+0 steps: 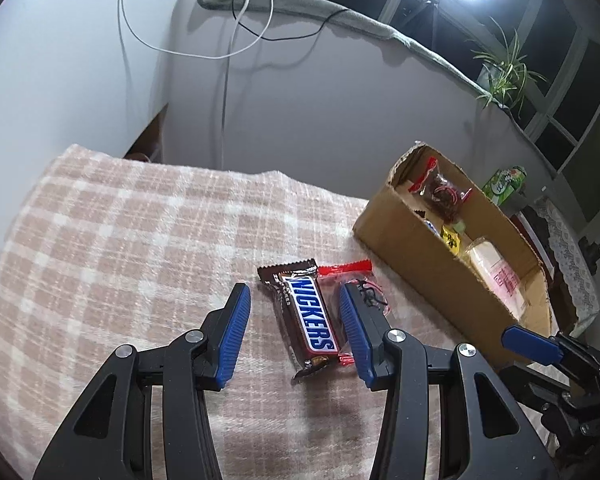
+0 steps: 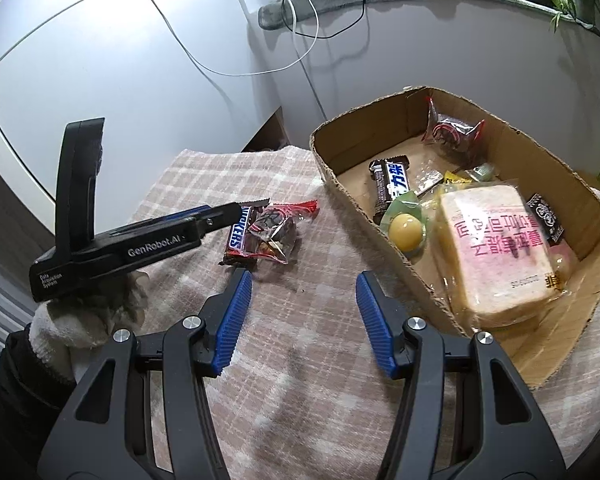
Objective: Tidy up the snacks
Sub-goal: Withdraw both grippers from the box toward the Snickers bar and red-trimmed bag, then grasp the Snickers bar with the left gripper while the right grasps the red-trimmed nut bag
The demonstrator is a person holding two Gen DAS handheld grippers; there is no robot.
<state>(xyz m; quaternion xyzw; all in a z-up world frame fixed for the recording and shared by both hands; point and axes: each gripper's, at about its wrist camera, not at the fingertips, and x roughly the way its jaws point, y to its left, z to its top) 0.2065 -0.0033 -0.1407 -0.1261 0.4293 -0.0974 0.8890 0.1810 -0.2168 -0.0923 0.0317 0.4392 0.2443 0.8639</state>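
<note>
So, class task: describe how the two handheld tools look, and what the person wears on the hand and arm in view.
Both tools are black plastic with ribbed blue pads on their two fingers and silver pivot bolts. The left tool carries white lettering, "GenRobot.AI", on its side, plus a small "Data Acquisition System" label. The right tool matches it. The left hand wears a pale knitted glove, over a dark sleeve.

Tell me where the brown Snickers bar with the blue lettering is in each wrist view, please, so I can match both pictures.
Left wrist view: the brown Snickers bar lies low in the centre on the checked cloth, between the blue fingers.
Right wrist view: the same bar is left of centre, partly hidden behind the other gripper.
Shared landmark: the open cardboard box, to the right of the bar in both.
</note>
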